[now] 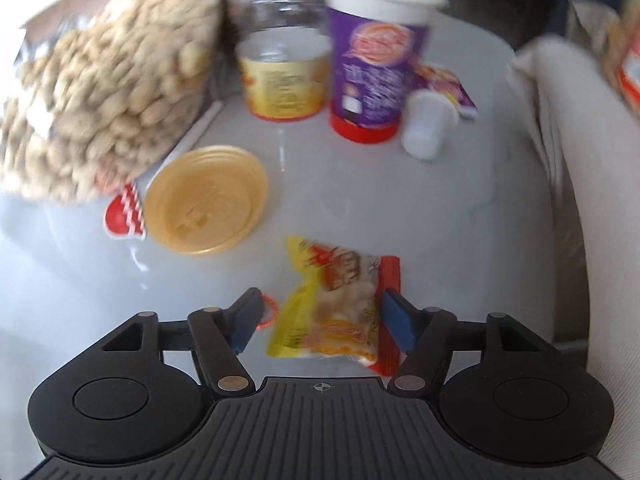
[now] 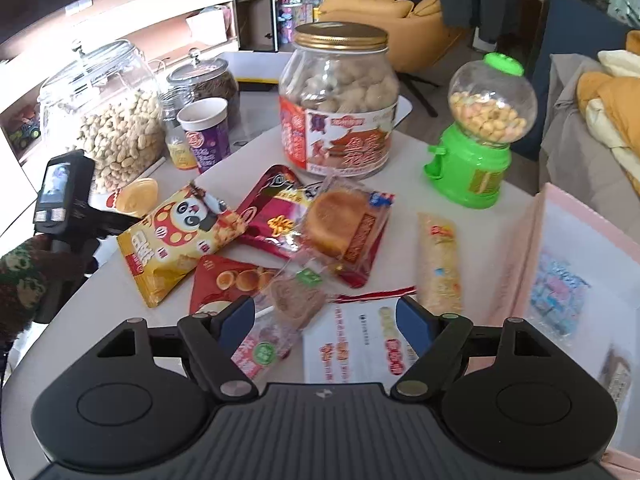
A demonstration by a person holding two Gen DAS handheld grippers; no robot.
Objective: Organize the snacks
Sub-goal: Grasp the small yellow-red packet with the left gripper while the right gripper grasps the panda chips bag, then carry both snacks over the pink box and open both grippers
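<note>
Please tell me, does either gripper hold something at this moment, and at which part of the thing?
Nothing is held. The left gripper has its jaws open around the yellow snack packet lying on the table. The right gripper is open above the snacks.

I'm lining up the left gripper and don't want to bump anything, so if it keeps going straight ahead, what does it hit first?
The left gripper is open, and the yellow snack packet already lies between its fingers, so it would meet that first. Beyond it the white table looks bare up to the purple paper cup, though depth is uncertain.
</note>
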